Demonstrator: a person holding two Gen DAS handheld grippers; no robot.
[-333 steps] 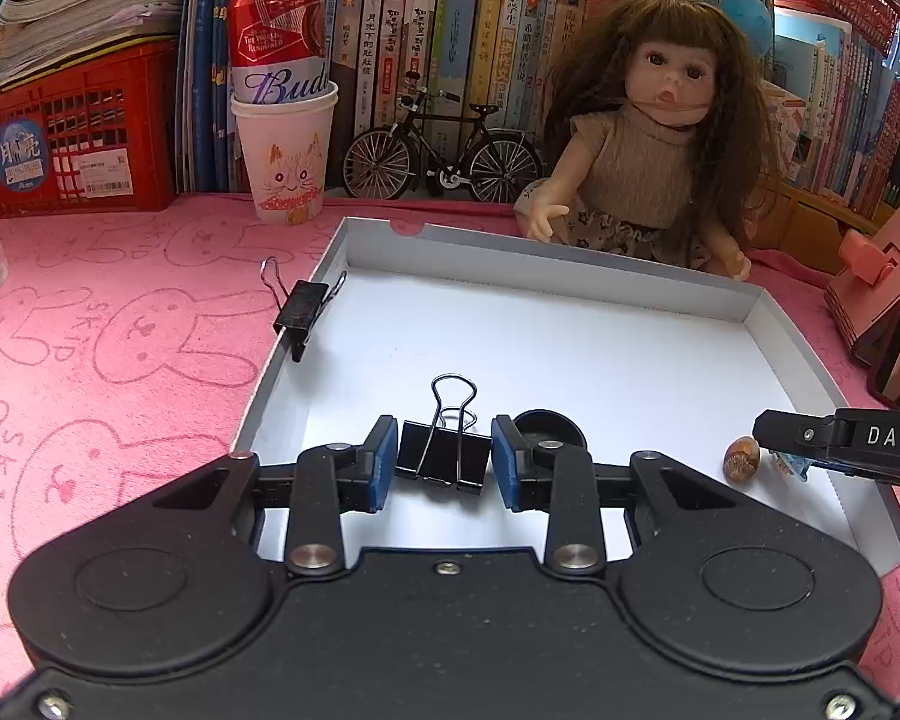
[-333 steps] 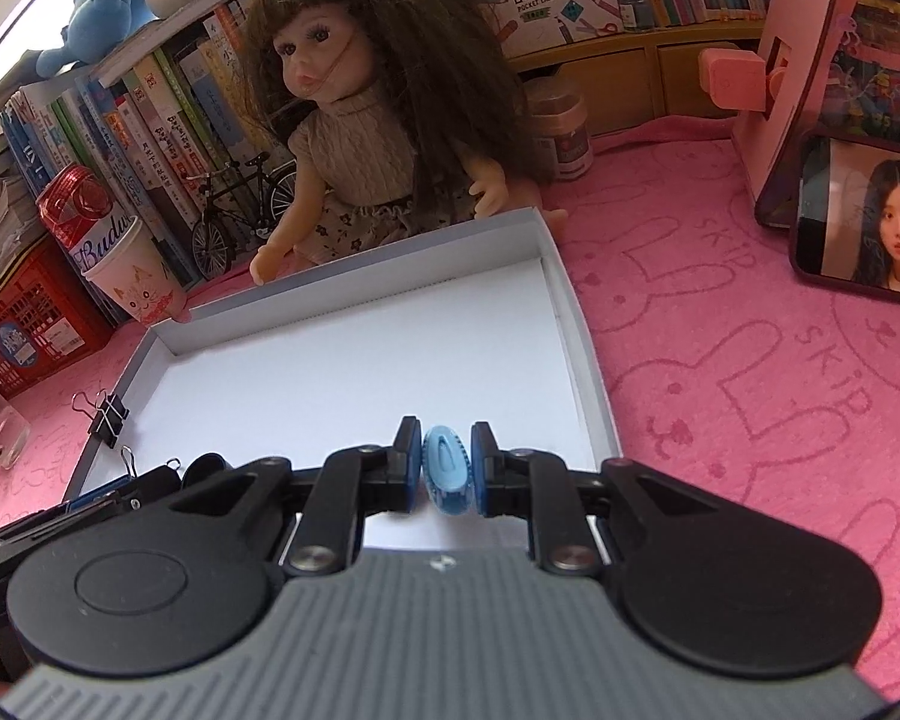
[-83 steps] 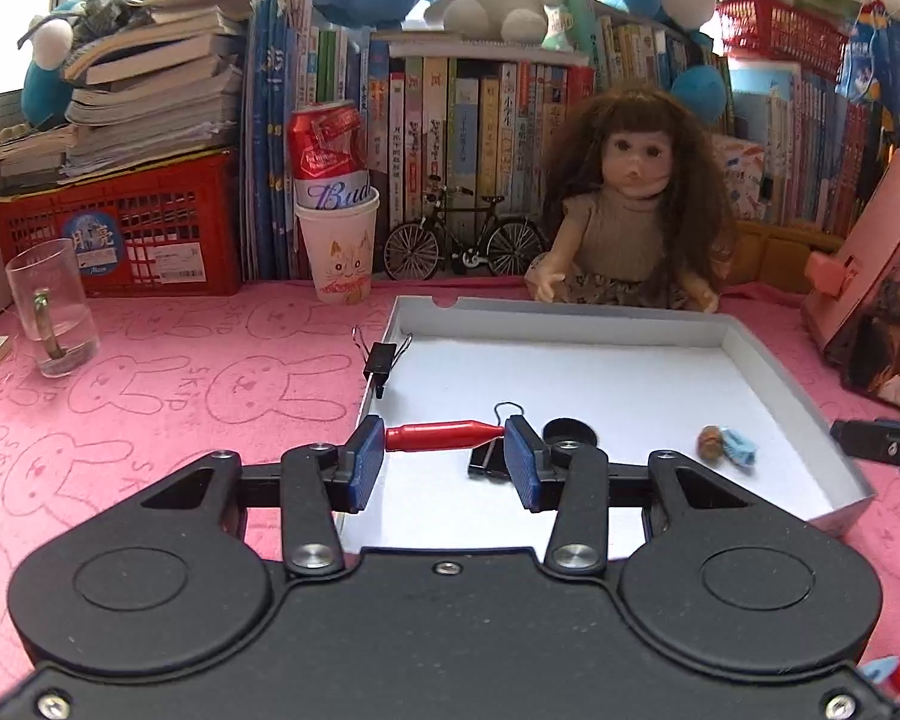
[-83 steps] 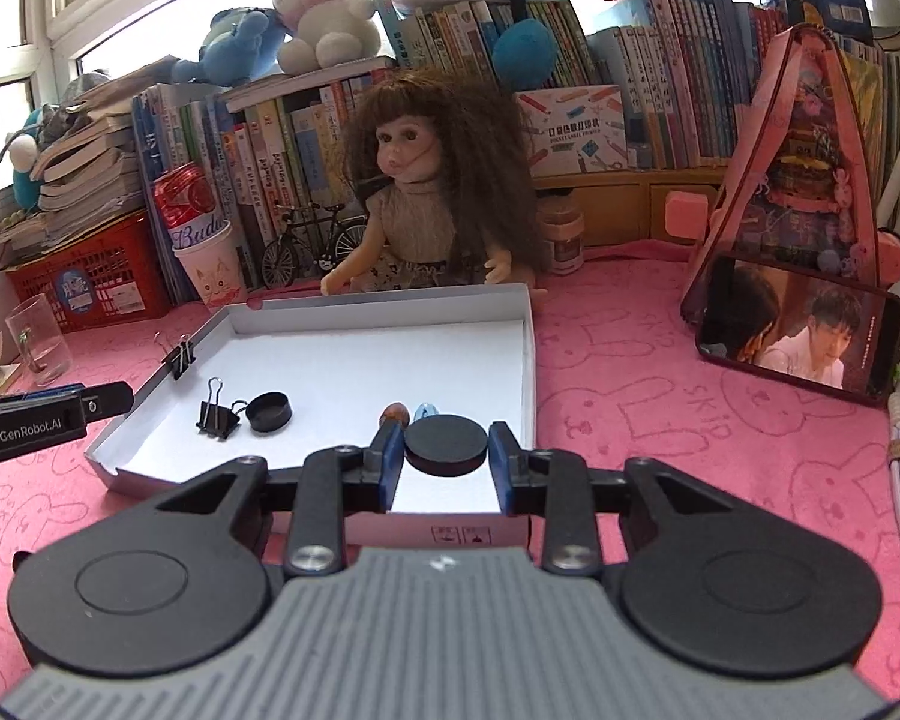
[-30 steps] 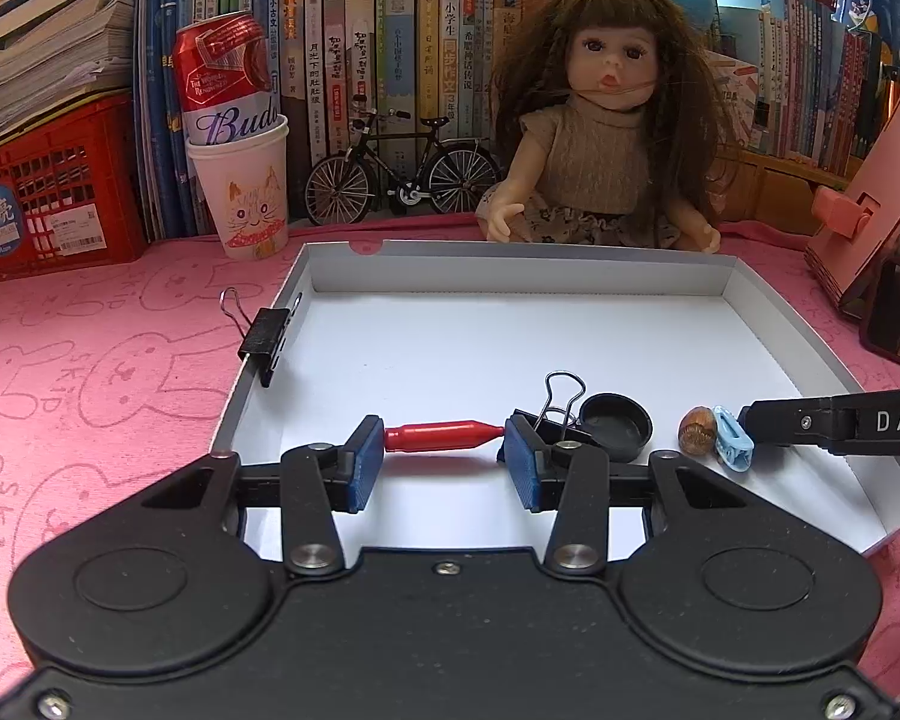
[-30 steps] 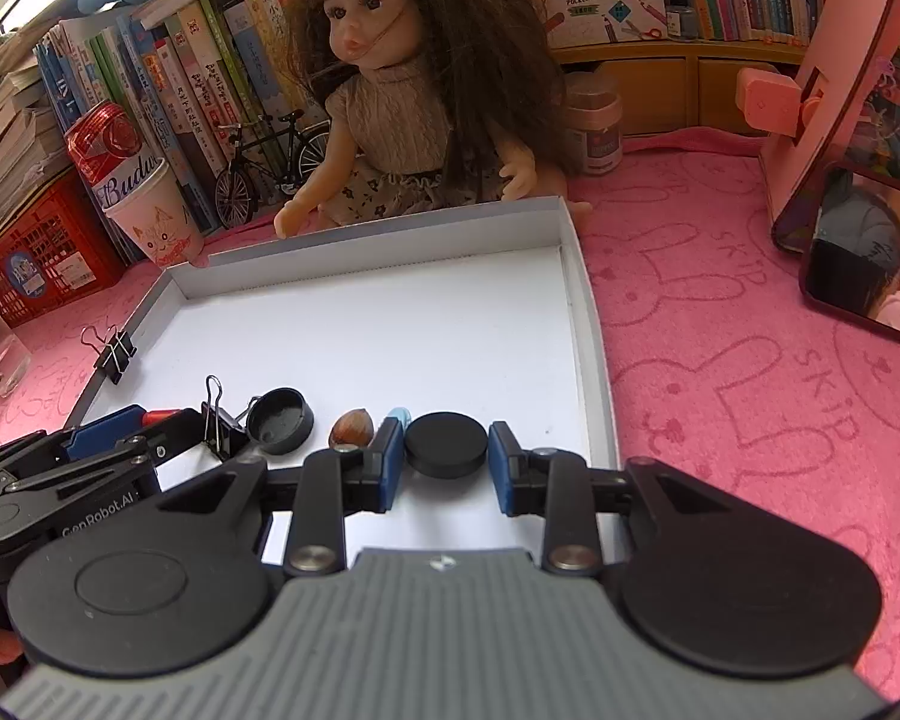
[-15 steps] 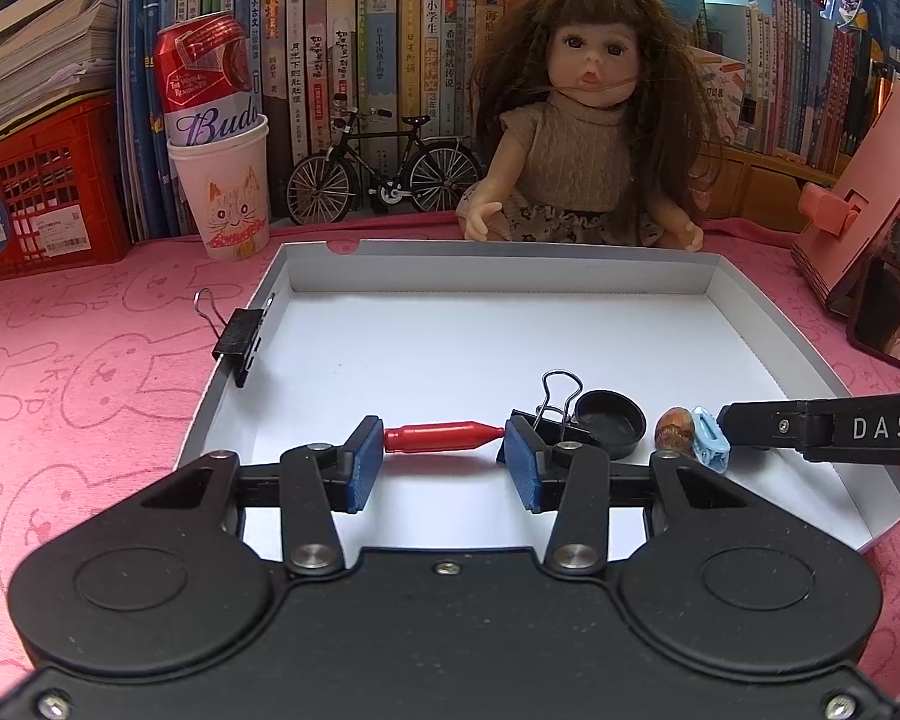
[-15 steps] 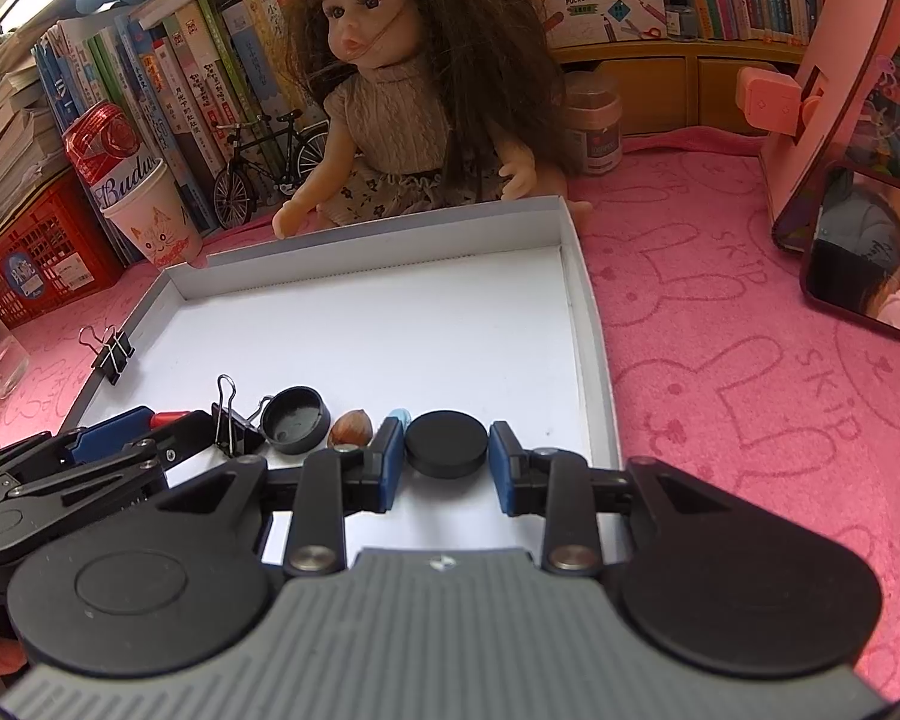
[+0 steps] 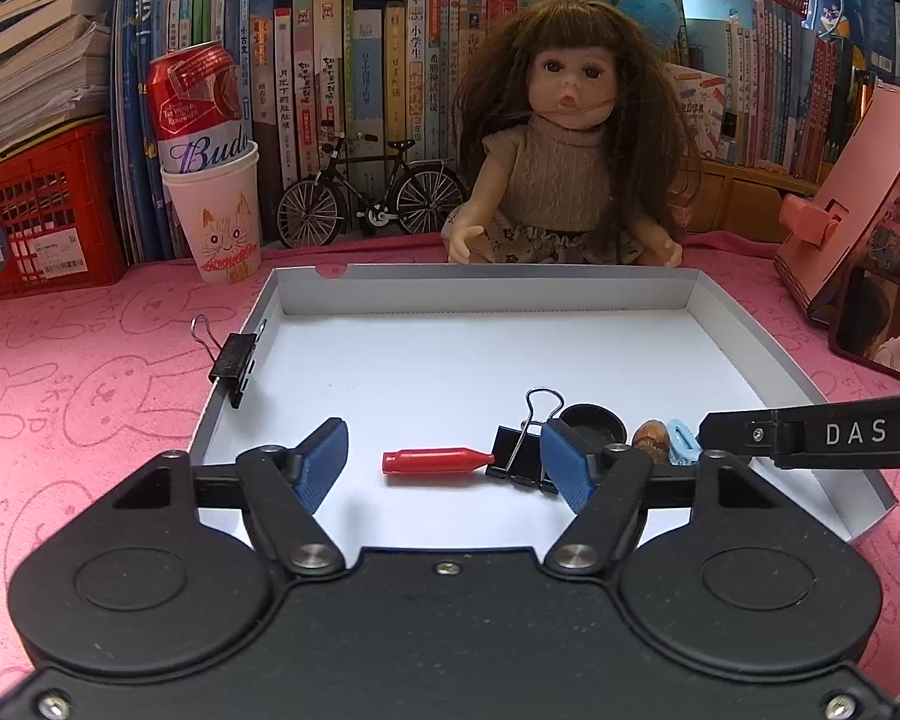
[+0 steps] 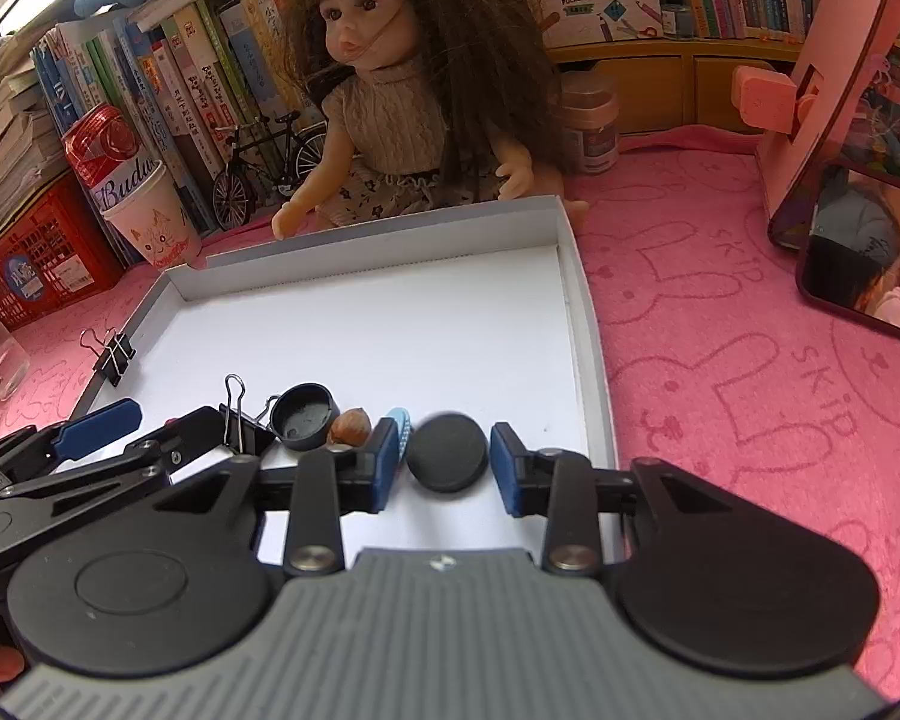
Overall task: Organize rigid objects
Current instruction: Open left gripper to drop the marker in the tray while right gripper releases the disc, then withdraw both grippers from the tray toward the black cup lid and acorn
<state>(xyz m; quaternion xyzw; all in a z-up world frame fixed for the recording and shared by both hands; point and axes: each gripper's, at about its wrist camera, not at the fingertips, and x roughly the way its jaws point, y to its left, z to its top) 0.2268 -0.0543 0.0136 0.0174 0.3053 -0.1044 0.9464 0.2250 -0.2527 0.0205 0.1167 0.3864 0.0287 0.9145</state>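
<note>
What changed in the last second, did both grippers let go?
Yes. The left gripper has just opened, leaving the red cap lying in the white tray. The right gripper has just opened off the black disc. Binder clips, nut and black lid stayed put.

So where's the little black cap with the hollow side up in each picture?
Left wrist view: the black cap lies low and right of centre, behind the left gripper's right finger.
Right wrist view: the cap lies lower left, beside the hazelnut.
Shared landmark: the standing binder clip touching it.
</note>
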